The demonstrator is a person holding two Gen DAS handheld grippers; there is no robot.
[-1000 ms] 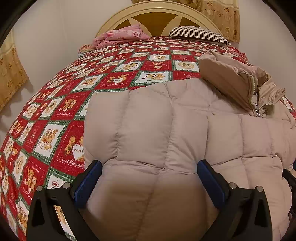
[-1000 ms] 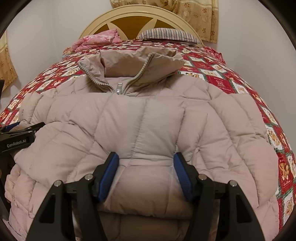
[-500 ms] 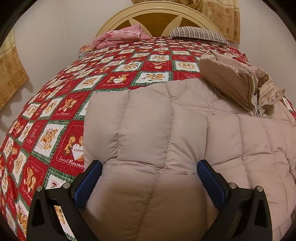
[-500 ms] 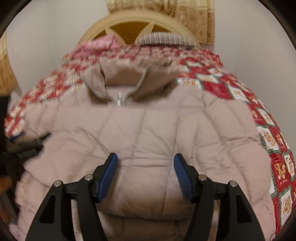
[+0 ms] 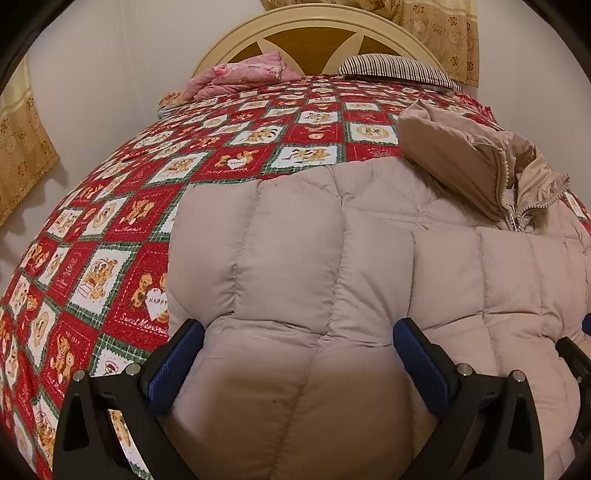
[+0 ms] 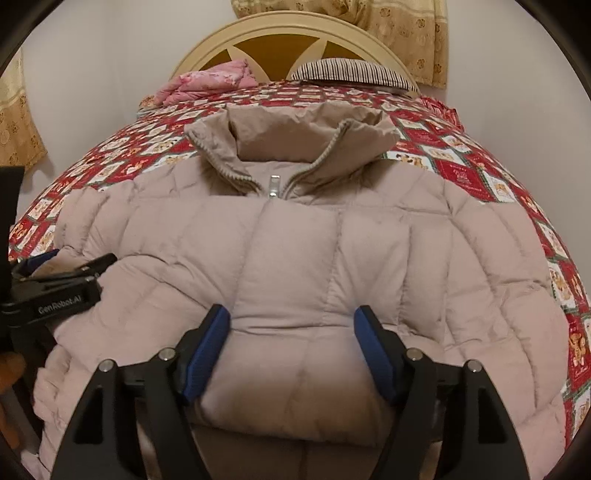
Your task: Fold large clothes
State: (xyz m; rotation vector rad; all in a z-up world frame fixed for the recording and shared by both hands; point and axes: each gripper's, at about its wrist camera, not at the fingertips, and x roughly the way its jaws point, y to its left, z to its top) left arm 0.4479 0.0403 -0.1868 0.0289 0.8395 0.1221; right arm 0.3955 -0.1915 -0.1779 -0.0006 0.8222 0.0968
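Beige and quilted, the puffer jacket (image 6: pixel 295 266) lies face up on the bed, its zipped collar (image 6: pixel 291 147) towards the headboard (image 6: pixel 295 40). Our left gripper (image 5: pixel 297 354) has its blue-padded fingers (image 5: pixel 177 365) spread wide, straddling a puffed section at the jacket's left side; we cannot tell whether they pinch any fabric. Our right gripper (image 6: pixel 291 347) is parted less widely around a bulge of the lower front, likewise without a clear hold. Beneath the jacket spreads a red patchwork quilt (image 5: pixel 122 221). A pink folded blanket (image 5: pixel 240 74) and a striped pillow (image 5: pixel 395 66) rest by the headboard, with floral curtains (image 6: pixel 402 33) behind.
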